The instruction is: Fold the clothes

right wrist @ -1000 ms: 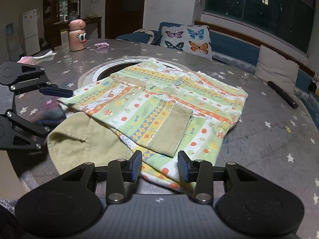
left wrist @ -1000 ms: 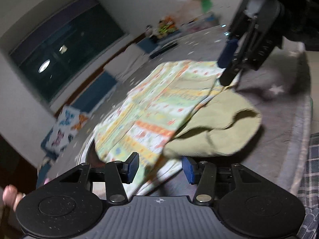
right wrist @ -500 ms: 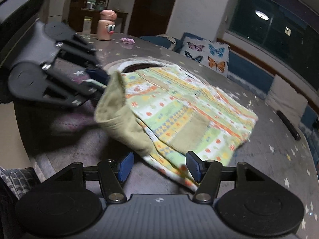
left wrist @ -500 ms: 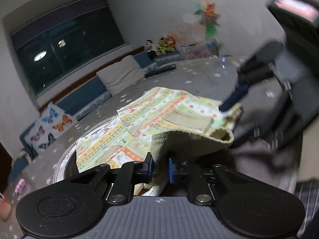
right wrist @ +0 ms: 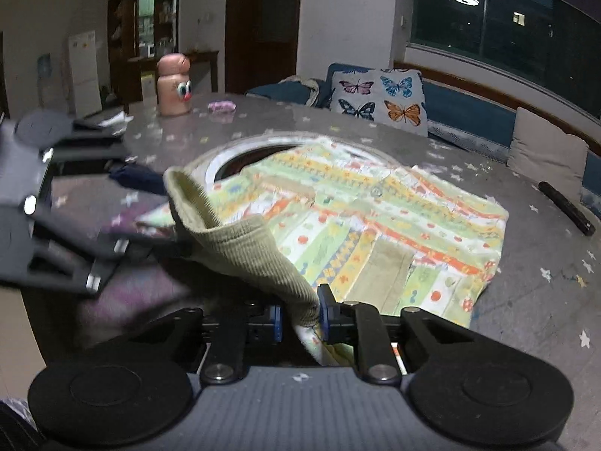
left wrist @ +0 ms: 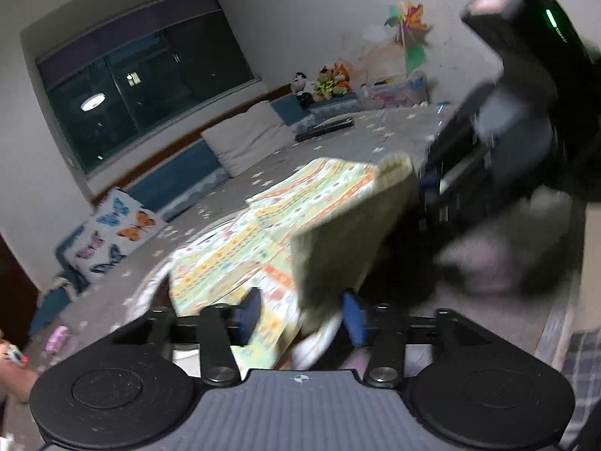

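A child's garment [right wrist: 375, 218] in green, yellow and orange stripes lies spread on the grey star-printed table [right wrist: 544, 300]. Its olive corduroy part [right wrist: 244, 251] is lifted off the table and curls up towards me. My right gripper [right wrist: 300, 317] is closing, with its blue pads pressing on the lower end of that corduroy. In the left wrist view the olive corduroy part [left wrist: 338, 233] hangs between the pads of my left gripper [left wrist: 300, 315]. Its jaws are opening and stand apart from the cloth. Each gripper shows blurred in the other's view: left gripper [right wrist: 150, 214], right gripper [left wrist: 432, 191].
A pink bottle with cartoon eyes [right wrist: 173, 90] and a small purple object [right wrist: 222, 106] stand at the table's far side. A black stick-like object [right wrist: 567, 206] lies at the right. A round ring [right wrist: 240, 154] shows under the garment. A butterfly cushion [right wrist: 379, 97] sits on the bench behind.
The olive part lay flat, then my left gripper shut on its edge and lifted it. Now my right gripper has shut on the corduroy and the left jaws have opened.
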`<action>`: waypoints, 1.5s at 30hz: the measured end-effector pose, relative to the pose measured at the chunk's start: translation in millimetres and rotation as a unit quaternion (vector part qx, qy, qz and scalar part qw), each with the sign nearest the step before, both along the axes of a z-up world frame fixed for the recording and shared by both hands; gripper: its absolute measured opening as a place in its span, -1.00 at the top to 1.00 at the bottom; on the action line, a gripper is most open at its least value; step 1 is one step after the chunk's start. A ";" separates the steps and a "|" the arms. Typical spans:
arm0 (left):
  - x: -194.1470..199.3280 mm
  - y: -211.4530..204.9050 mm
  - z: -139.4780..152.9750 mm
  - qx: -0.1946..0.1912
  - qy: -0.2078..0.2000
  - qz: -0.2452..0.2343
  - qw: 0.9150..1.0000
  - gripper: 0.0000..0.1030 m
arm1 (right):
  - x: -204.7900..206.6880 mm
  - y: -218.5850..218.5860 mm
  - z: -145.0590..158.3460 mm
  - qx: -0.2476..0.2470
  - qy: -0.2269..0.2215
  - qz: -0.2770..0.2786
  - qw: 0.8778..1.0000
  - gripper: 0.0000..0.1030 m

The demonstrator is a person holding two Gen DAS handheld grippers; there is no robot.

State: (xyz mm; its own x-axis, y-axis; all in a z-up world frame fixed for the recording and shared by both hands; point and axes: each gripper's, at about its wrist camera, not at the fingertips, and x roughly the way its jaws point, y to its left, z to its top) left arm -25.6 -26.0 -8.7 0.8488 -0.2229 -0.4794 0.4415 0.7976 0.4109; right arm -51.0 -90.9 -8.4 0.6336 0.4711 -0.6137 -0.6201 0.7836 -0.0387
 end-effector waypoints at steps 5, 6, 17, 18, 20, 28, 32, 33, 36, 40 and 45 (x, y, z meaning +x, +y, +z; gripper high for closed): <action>1.4 11.8 -11.8 0.033 -0.001 0.022 0.999 -0.07 | 5.4 -4.5 13.5 0.029 0.000 -0.016 0.999 0.72; 2.3 13.4 -14.1 0.041 -0.003 0.024 0.999 -0.07 | 5.8 -5.4 15.7 0.032 -0.001 -0.018 0.999 0.72; -0.1 17.6 -21.9 0.083 -0.039 0.030 0.995 0.84 | 0.9 -10.8 25.0 0.060 -0.022 -0.049 0.997 0.79; -4.0 16.8 -18.2 0.081 -0.043 0.029 0.995 0.84 | -1.4 -11.5 26.3 0.062 -0.026 -0.051 0.996 0.79; -12.4 16.4 -10.3 0.075 -0.047 0.027 0.996 0.84 | -5.8 -14.7 30.2 0.069 -0.031 -0.052 0.996 0.80; -77.8 22.1 35.3 0.025 -0.030 -0.003 0.999 0.84 | -60.0 -36.9 60.5 0.086 -0.029 -0.025 0.996 0.80; -108.3 25.3 54.6 0.007 -0.018 -0.017 1.000 0.84 | -98.3 -41.2 77.5 0.086 -0.033 0.011 0.996 0.81; -112.1 25.4 57.0 0.006 -0.018 -0.016 1.000 0.84 | -102.8 -41.4 80.0 0.085 -0.033 0.016 0.996 0.81; -108.5 27.5 61.3 -0.009 -0.014 -0.010 1.000 0.84 | -110.8 -40.8 86.2 0.082 -0.035 0.028 0.996 0.82; -95.3 29.7 62.1 -0.018 -0.017 0.000 1.000 0.84 | -101.3 -39.9 88.6 0.087 -0.035 0.026 0.995 0.82; -64.0 29.6 60.7 -0.027 -0.018 0.009 0.999 0.84 | -72.0 -36.1 89.7 0.086 -0.027 0.018 0.996 0.82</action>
State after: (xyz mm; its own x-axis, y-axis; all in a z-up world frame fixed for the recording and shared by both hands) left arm -89.6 3.6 52.0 0.8696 -0.2320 -0.4358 0.4126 0.8263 0.3833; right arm -123.0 -127.0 81.3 0.6440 0.5889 -0.4882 -0.6486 0.7588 0.0597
